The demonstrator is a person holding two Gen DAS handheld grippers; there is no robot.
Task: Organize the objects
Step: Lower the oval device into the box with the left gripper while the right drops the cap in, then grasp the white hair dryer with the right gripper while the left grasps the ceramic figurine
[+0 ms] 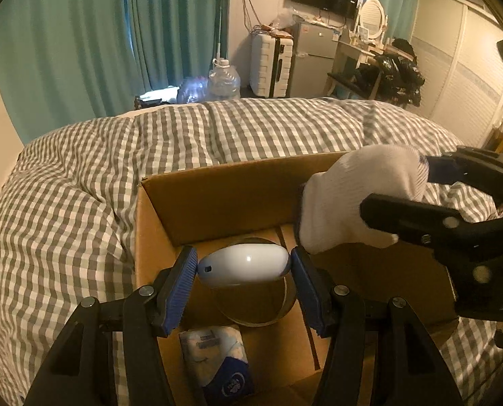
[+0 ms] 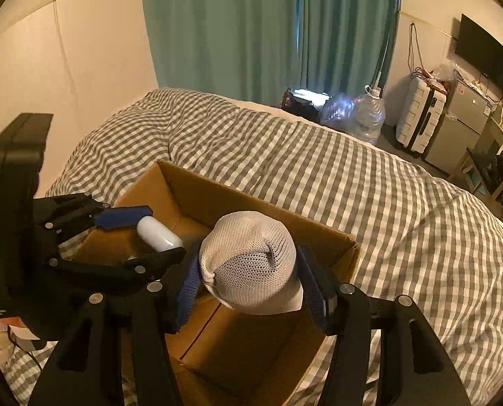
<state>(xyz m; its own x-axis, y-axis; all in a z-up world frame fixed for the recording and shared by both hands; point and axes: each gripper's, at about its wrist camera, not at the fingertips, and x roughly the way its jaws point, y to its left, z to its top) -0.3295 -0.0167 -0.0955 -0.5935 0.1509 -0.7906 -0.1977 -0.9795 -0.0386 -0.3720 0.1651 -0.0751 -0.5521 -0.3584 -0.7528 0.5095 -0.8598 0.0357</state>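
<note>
Your left gripper (image 1: 243, 265) clamps a white egg-shaped gadget (image 1: 243, 269) at lower centre, above the open cardboard box (image 1: 217, 196) on the checked bed (image 1: 82, 176). Your right gripper (image 2: 248, 280) squeezes a rolled white sock (image 2: 248, 264) over the box. Below lie a tape roll (image 1: 278, 308) and a tissue pack (image 1: 217, 348).

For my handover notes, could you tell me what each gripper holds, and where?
Left gripper clamps the white oval device at its two ends; right gripper clamps the white sock bundle across its sides.

Dim warm yellow light, daylight glow beneath teal curtains (image 2: 268, 30), fisheye bending, black vignette corners, soft focus
</note>
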